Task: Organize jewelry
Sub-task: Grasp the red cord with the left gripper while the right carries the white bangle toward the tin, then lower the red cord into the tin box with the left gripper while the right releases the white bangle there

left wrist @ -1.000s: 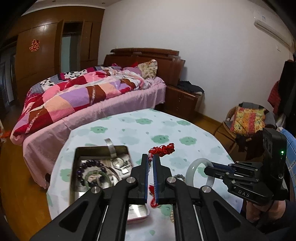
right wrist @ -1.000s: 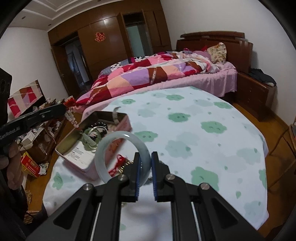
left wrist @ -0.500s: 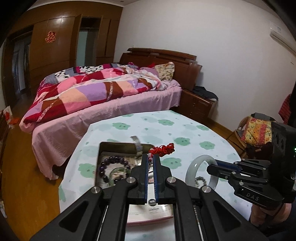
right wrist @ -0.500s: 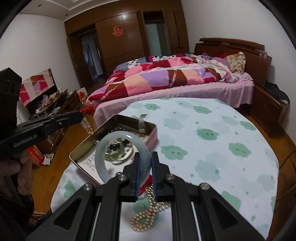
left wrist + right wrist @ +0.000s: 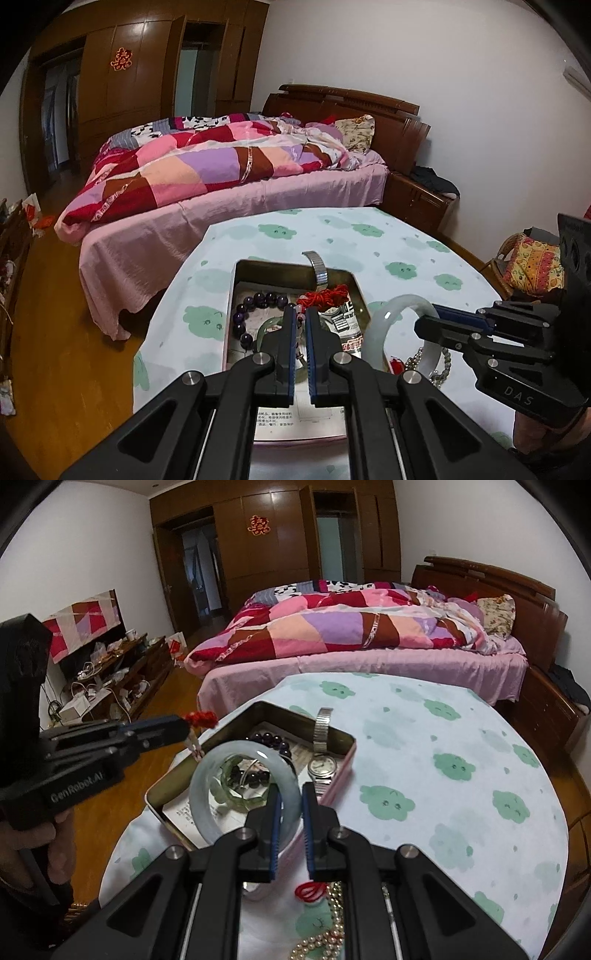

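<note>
An open metal tin (image 5: pixel 236 295) (image 5: pixel 343 753) sits on the cloud-print table and holds a purple bead bracelet (image 5: pixel 255 301), a green bangle (image 5: pixel 264 326) and a silver watch (image 5: pixel 322 762). My left gripper (image 5: pixel 301 312) is shut on a red knotted cord ornament (image 5: pixel 325 295) (image 5: pixel 199 719) and holds it above the tin. My right gripper (image 5: pixel 290 797) is shut on a pale jade bangle (image 5: pixel 207 775) (image 5: pixel 397 306), held over the tin's near right side.
A pearl necklace (image 5: pixel 325 938) and a small red knot (image 5: pixel 312 890) lie on the table (image 5: pixel 443 775) near me. A bed with a patchwork quilt (image 5: pixel 221 162) stands beyond the table. A chair with cushions (image 5: pixel 532 258) is at the right.
Both grippers have moved left and forward over the tin, carrying the red ornament and the jade bangle. The tin now lies directly under both.
</note>
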{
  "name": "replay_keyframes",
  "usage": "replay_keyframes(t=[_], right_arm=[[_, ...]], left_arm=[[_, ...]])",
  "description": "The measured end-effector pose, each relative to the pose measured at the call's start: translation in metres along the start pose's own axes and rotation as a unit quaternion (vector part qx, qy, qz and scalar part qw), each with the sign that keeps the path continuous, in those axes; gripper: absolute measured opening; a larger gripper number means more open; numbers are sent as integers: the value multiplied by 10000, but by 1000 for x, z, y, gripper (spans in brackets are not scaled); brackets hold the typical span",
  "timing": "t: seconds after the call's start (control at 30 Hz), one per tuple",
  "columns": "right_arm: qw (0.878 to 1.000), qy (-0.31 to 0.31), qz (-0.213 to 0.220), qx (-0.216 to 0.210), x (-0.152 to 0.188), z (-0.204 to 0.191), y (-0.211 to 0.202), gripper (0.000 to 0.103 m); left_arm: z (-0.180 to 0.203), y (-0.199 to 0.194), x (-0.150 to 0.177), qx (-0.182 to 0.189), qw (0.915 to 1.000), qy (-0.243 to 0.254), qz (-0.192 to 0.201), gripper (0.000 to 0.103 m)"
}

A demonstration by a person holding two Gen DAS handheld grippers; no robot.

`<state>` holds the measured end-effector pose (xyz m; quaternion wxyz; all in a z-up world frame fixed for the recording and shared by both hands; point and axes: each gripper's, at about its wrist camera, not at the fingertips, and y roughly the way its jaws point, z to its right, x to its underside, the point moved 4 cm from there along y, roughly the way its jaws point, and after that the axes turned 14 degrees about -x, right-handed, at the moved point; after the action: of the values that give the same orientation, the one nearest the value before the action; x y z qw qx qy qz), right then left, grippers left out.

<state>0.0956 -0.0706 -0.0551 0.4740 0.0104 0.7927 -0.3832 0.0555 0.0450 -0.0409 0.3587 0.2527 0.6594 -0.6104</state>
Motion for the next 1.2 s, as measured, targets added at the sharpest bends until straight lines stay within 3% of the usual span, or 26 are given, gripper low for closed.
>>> replay_keyframes(t=[1.2], right_arm=[[9981,-37,-611,-18,11,-3,51,13]], left_arm=[[-10,51,34,-255,9977,139,-617,4]])
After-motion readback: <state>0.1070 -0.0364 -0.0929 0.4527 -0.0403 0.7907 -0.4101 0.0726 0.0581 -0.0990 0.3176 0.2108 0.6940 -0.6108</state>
